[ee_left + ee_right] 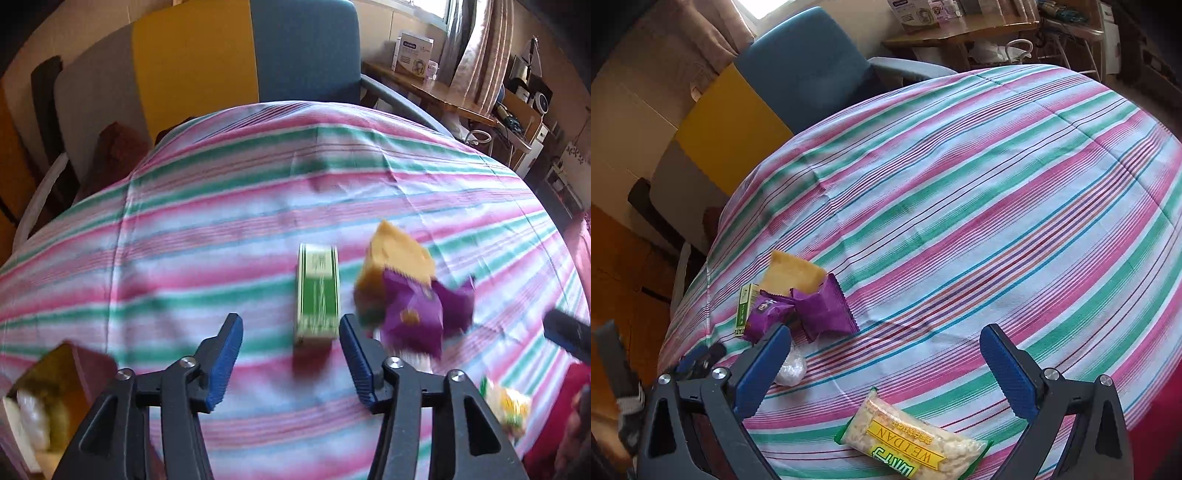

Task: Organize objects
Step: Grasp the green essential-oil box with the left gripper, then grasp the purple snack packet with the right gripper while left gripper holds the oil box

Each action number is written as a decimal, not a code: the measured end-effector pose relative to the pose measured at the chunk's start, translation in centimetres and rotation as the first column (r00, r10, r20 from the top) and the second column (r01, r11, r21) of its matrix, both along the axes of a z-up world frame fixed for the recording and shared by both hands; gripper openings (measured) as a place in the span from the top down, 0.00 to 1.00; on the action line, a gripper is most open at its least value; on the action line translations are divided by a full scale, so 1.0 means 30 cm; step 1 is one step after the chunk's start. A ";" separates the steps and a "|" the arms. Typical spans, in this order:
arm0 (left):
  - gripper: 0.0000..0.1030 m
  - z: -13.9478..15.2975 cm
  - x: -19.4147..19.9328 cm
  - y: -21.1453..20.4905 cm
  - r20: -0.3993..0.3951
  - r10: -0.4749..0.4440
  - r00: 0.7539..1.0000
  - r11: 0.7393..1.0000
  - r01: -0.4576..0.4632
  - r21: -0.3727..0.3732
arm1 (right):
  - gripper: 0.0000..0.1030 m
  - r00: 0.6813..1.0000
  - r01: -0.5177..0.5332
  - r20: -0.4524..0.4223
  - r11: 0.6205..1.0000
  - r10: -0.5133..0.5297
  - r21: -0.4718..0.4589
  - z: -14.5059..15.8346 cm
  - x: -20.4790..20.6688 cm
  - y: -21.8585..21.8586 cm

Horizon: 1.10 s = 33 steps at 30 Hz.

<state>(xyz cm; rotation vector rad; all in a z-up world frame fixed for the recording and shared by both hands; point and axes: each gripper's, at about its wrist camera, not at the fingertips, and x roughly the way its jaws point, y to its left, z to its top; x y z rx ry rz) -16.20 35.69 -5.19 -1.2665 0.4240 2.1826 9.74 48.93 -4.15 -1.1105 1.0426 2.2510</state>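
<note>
On the striped cloth, just ahead of your left gripper, lies the green box; the jaws stand apart with nothing between them. Its right side nearly touches the purple wrapper and yellow packet — close there and you risk snagging the wrapper or shoving the box off line. Left view is blurred, so alignment is uncertain. Your right gripper hangs wide and empty over the WEIDAN snack bag; a crumpled white ball sits by its left finger and could get nudged
</note>
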 end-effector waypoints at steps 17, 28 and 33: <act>0.71 -0.151 -0.021 0.046 0.048 0.051 0.998 0.999 -0.051 -0.006 | 0.00 0.998 -0.055 0.018 0.998 0.054 0.031 -0.009 -0.033 -0.028; 0.70 -0.152 0.342 -0.138 0.042 0.049 0.998 0.998 -0.050 0.045 | 0.00 0.999 -0.038 0.028 0.998 0.037 0.048 0.002 -0.018 -0.023; 0.71 -0.157 0.527 -0.176 -0.045 -0.014 0.999 0.999 0.016 0.052 | 0.02 0.999 -0.046 0.028 0.997 0.044 0.063 0.010 -0.013 -0.032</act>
